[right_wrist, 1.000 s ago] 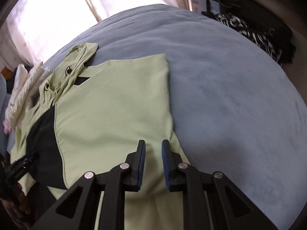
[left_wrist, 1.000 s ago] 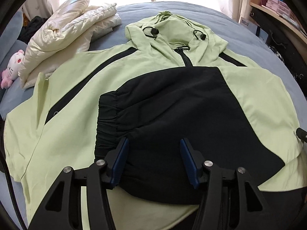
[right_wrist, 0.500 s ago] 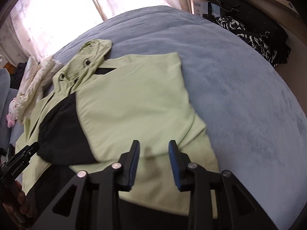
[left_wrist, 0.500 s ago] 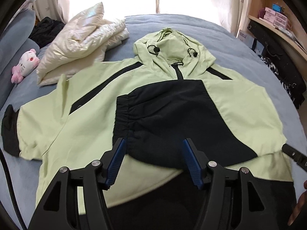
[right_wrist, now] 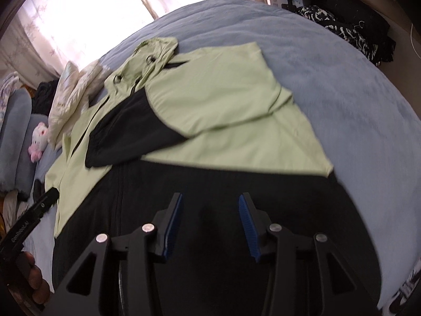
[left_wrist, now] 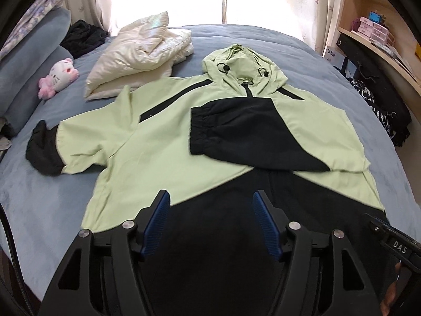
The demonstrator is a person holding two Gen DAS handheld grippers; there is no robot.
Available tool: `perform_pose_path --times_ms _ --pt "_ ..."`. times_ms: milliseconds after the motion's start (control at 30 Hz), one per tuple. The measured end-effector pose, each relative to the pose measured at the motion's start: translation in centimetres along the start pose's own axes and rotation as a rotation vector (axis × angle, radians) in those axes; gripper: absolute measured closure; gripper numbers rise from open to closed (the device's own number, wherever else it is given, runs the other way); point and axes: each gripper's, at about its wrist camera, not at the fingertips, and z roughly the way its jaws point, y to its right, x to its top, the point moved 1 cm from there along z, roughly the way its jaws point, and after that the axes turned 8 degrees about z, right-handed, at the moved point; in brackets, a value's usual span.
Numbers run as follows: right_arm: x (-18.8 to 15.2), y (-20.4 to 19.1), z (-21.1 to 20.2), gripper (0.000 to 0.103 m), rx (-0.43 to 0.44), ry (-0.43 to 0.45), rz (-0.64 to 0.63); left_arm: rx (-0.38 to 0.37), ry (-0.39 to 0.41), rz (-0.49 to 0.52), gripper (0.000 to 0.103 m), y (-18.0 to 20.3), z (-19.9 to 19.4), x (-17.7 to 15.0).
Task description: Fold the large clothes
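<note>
A light green and black hooded jacket [left_wrist: 163, 142] lies front up on the blue bed [left_wrist: 310, 58]. One sleeve is folded across the chest, its black cuff [left_wrist: 202, 131] near the middle. The other sleeve is spread to the left and ends in a black cuff [left_wrist: 44, 150]. My left gripper [left_wrist: 210, 197] hovers over the black lower panel, jaws opening, nothing between them. My right gripper [right_wrist: 211, 198] hangs above the same black hem [right_wrist: 236, 237], jaws opening and empty. In the right wrist view the jacket [right_wrist: 231, 105] shows with the folded sleeve on top.
A folded white puffy jacket [left_wrist: 136, 52] lies beyond the left shoulder, with a pink plush toy [left_wrist: 58, 76] and blue pillows [left_wrist: 23, 84] further left. Dark clothes [left_wrist: 379, 110] hang off the bed's right edge below a wooden shelf [left_wrist: 373, 31]. Bare blue cover [right_wrist: 342, 84] lies right of the jacket.
Both grippers have pulled back and risen from the jacket, so more of it shows. The right jaws went from nearly shut to apart; the left jaws widened a little.
</note>
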Motion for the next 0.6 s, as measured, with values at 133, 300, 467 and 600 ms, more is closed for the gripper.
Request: perform_pose_path --times_ms 133,300,467,600 --pt "-2.4 -1.4 -0.2 0.059 -0.010 -0.031 -0.040 0.014 0.009 0.006 0.037 -1.5 -1.7 -2.0" --pt "-4.5 -3.9 -0.6 0.059 -0.007 -0.059 -0.096 0.003 0.013 -0.028 0.037 -4.2 -3.1 -3.7" --pt "-6.2 -7.1 -1.3 0.059 -0.012 -0.050 -0.168 -0.001 0.022 -0.068 0.037 -7.2 -4.0 -4.9" --pt "-7.6 -9.6 -1.4 0.051 -0.003 -0.050 -0.216 -0.002 0.024 -0.105 0.037 -9.8 -4.4 -6.0"
